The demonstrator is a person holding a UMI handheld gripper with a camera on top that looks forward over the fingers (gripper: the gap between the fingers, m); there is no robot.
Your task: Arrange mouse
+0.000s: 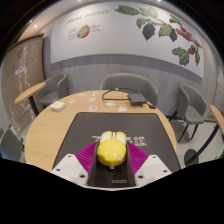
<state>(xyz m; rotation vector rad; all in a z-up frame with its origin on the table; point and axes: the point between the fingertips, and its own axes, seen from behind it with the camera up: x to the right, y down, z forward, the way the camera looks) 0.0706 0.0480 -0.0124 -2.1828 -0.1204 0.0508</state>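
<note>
Gripper view of a meeting room, listed from largest to smallest.

Wall [60, 45]: pale, spanning the background, with a fruit-and-leaf mural [165, 30] along its upper part and a small framed poster [82, 30] beside it.

Table [45, 130]: round, light wood top. Its curved rim runs close behind the mat on the far side and sweeps forward past the gripper on both sides. Bare wood lies open on either flank of the mat, wider toward the side holding a small white object [57, 105]. A dark cable [120, 98] and a dark flat item lie near the far rim.

Chairs: 3 grey chairs ring the far side, 1 centred behind the table [128, 85], 1 on each flank [55, 88] [192, 100].

Mat [90, 125]: black, rectangular, centred on the table, its far edge short of the table rim and its near part running under the gripper.

Gripper [111, 158]: 2 white fingers with magenta pads [84, 155], set apart at the width of the mouse.

Mouse [111, 149]: yellow, between the 2 pads over the mat. Both pads meet its sides with no gap visible, so the fingers are clamped on it.
</note>
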